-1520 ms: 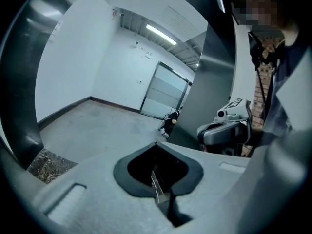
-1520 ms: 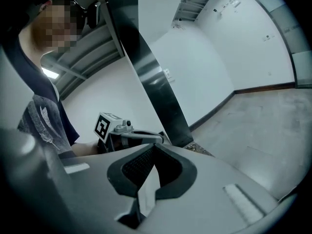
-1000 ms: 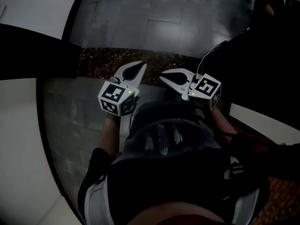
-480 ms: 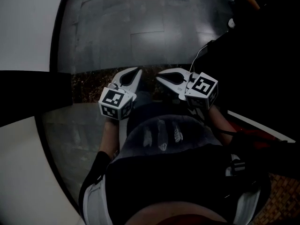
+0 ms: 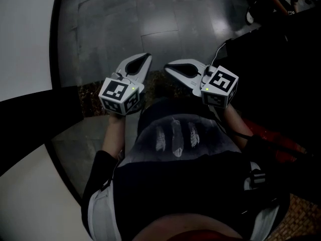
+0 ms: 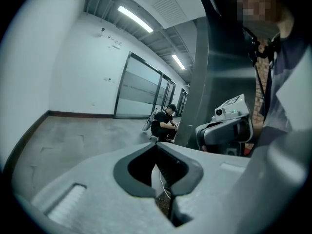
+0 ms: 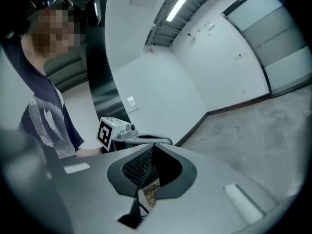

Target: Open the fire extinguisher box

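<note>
looking down in the head view, the left gripper (image 5: 146, 57) and the right gripper (image 5: 167, 66) are held side by side in front of the person's dark shirt (image 5: 175, 139). their tips are near each other but apart, above a grey tiled floor (image 5: 150, 14). both pairs of fingers lie closed with nothing in them. a red edge (image 5: 273, 137) shows low on the right, beside the person's right arm. whether it belongs to the fire extinguisher box cannot be told, and no view shows the box plainly.

in the left gripper view, the fingers (image 6: 73, 199) meet tip to tip and the hollow between the pads is empty. beyond them lie the floor, glazed doors (image 6: 136, 89) and a crouching person (image 6: 163, 123) far off. the right gripper shows just to the right.

in the right gripper view, the fingers (image 7: 234, 179) are likewise pressed together at the tips, gripping nothing. the left gripper's marker cube (image 7: 108, 131) shows beyond them at the left, before a white wall (image 7: 161, 82).
</note>
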### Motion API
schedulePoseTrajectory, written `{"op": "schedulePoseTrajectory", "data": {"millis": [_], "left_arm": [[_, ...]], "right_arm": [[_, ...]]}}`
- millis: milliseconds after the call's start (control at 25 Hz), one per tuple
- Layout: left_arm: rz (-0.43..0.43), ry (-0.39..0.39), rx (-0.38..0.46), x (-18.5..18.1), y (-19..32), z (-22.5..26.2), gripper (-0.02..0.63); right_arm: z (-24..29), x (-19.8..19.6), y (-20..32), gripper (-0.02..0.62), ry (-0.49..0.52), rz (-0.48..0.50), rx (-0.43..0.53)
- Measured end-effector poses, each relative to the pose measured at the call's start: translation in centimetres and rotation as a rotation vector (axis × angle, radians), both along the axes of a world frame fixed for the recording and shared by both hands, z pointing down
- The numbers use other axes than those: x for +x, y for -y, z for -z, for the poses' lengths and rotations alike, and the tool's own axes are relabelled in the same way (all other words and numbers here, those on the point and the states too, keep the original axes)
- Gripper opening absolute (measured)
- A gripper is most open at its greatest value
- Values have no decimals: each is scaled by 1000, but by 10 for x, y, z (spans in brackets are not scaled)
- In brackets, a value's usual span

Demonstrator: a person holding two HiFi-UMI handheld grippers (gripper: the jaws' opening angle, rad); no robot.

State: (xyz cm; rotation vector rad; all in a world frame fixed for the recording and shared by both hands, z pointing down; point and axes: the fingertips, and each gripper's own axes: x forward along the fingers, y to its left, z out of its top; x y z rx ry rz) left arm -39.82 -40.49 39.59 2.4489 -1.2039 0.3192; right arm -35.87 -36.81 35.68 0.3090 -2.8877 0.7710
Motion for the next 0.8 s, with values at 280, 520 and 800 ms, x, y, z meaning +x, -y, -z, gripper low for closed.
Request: {"op": "schedulePoseTrajectory", "data": {"millis": [280, 520, 800], "left_arm": [[-29, -47, -55, -23, 79, -23, 3], [-16, -35, -95, -7, 99, -32, 3], [-26, 41, -90, 38, 199, -12, 3]], "right_arm": [[-10, -18, 80, -2, -1, 0, -55], [-26, -4, 118, -2, 23, -58, -79], [-24, 55, 225, -2, 45, -135, -86]]}}
